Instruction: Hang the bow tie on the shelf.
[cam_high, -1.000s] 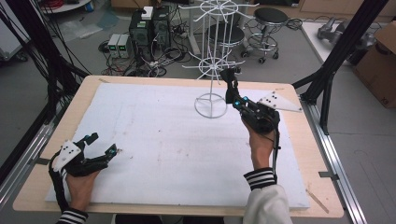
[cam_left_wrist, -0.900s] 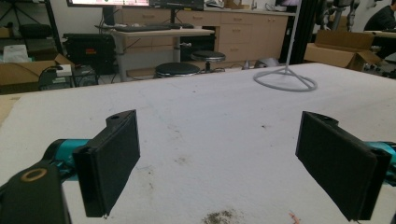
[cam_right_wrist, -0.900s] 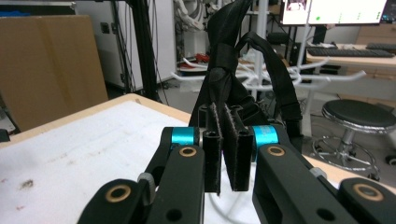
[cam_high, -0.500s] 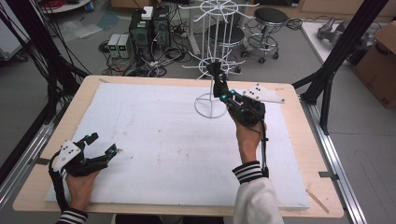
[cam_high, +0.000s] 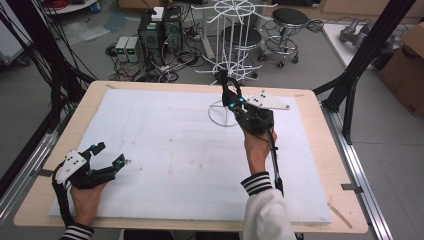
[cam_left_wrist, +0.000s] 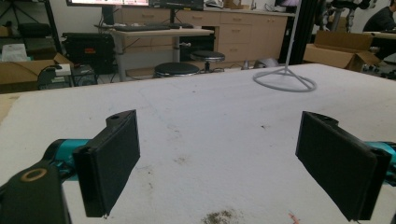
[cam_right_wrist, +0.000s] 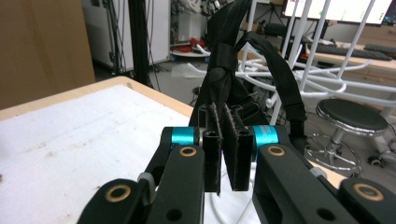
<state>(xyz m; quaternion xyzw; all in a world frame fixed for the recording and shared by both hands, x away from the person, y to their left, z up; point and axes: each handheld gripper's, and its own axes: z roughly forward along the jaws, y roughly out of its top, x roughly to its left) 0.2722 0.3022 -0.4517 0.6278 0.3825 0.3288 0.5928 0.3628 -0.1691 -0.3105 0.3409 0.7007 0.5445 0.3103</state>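
Observation:
A white wire rack (cam_high: 235, 30) stands on a ring base (cam_high: 223, 119) at the far middle of the table. My right gripper (cam_high: 229, 93) is raised just in front of it, shut on a black strap (cam_high: 221, 77). In the right gripper view the knotted black strap (cam_right_wrist: 229, 74) rises from between the closed jaws of my right gripper (cam_right_wrist: 227, 161), close to the rack's white arms (cam_right_wrist: 322, 60). My left gripper (cam_high: 109, 154) rests at the near left of the table, open. Nothing lies between its pads (cam_left_wrist: 223, 144). The rack's base (cam_left_wrist: 284, 80) shows far off.
A white foam sheet (cam_high: 165, 145) covers the wooden table (cam_high: 320, 150). Black frame posts (cam_high: 360, 70) stand at the table's right and left sides. Stools (cam_high: 290, 17) and computer boxes (cam_high: 150, 32) sit on the floor beyond the far edge.
My right gripper has moved left and farther away with the strap, up to the rack. The left gripper has stayed where it was.

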